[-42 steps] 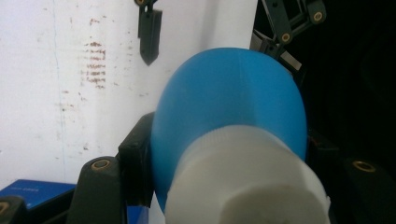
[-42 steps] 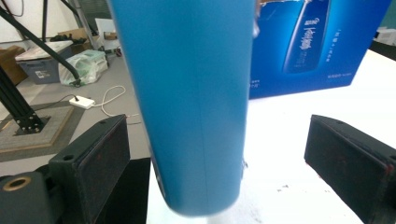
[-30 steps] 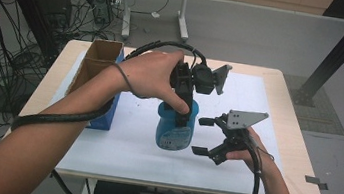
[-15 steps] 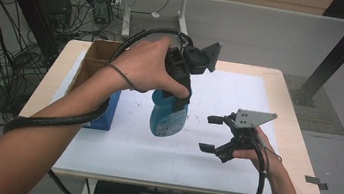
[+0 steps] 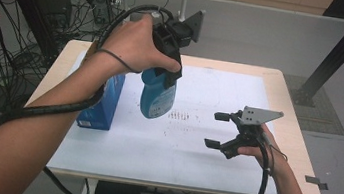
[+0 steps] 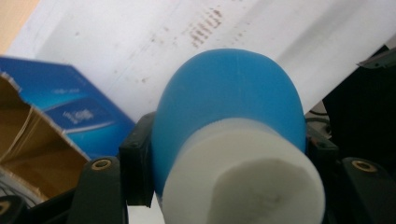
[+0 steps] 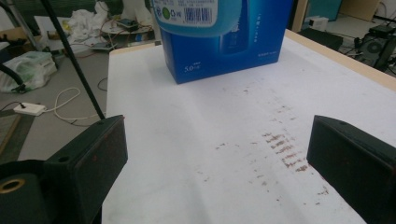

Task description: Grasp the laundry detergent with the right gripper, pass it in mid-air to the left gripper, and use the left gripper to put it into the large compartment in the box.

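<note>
- Blue bottle (image 5: 157,95) is hanging in the air under the left hand-held gripper (image 5: 167,71), clear of the table (image 5: 282,86). In the left gripper view the jaws are pressing on both sides of the bottle's shoulder, with the white cap (image 6: 243,177) sitting closest to the camera.
- Handling judgement: a moulded plastic body, stiff enough that it is not visibly buckling under the jaws. The smooth, rounded surface is likely making it slippery. If it is holding liquid, the weight is sitting low, below the grip, so it is probably tending to swing.
- Where to hold: the narrowing shoulder just under the cap is looking like the best spot, since the wider body below the jaws is resisting sliding through. The broad labelled belly is looking too wide and curved for a sure pinch.
- Right hand-held gripper (image 5: 223,131) is resting low on the white sheet (image 5: 202,156), well apart from the bottle, jaws standing wide with nothing between them.
- Ahead of the right hand-held gripper, in its own view, the blue carton (image 7: 224,51) is standing upright on the sheet behind the bottle's label. In the left gripper view its top flaps are standing open.
- Brownish scuff marks (image 7: 285,149) are showing on the sheet between the right jaws.
</note>
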Demonstrator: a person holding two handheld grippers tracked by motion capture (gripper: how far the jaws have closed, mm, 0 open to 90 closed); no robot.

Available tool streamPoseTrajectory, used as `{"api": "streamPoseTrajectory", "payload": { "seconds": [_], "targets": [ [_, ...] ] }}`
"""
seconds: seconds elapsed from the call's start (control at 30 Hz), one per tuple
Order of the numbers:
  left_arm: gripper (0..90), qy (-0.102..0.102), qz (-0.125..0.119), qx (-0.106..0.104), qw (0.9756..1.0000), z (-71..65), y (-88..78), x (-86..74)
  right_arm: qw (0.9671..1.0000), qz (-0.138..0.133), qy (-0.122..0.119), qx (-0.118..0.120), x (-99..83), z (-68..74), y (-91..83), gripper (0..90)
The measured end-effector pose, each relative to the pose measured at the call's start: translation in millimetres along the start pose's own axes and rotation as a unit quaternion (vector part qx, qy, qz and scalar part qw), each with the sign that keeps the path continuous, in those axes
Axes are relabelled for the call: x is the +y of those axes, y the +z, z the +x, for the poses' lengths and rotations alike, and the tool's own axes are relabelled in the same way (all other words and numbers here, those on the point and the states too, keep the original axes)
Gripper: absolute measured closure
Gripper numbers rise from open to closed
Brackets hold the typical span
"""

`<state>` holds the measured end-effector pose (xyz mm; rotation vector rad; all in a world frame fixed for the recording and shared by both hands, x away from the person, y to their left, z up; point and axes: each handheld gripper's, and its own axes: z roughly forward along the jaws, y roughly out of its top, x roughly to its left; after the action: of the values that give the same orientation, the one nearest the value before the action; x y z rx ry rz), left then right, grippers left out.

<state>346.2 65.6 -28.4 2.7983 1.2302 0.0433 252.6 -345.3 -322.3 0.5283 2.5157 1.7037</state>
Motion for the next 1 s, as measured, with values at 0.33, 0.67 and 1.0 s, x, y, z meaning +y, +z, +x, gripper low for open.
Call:
{"api": "streamPoseTrajectory", "payload": {
  "seconds": [0.33,0.67,1.0],
  "targets": [
    [37.6,-0.104,-0.034,0.003,0.9940,51.4,-29.1,-24.3,0.9997,0.008,0.013,-0.018,-4.2,2.5,-3.0,5.1],
    [37.6,-0.207,-0.039,0.015,0.9775,92.1,-44.3,-43.0,0.9993,-0.001,0.014,-0.034,-5.8,4.3,-10.0,3.7],
    [37.6,-0.272,-0.021,0.038,0.9613,117.4,-49.4,-56.4,0.9988,0.000,0.020,-0.045,-8.2,4.8,-8.7,3.4]
  ]
}}
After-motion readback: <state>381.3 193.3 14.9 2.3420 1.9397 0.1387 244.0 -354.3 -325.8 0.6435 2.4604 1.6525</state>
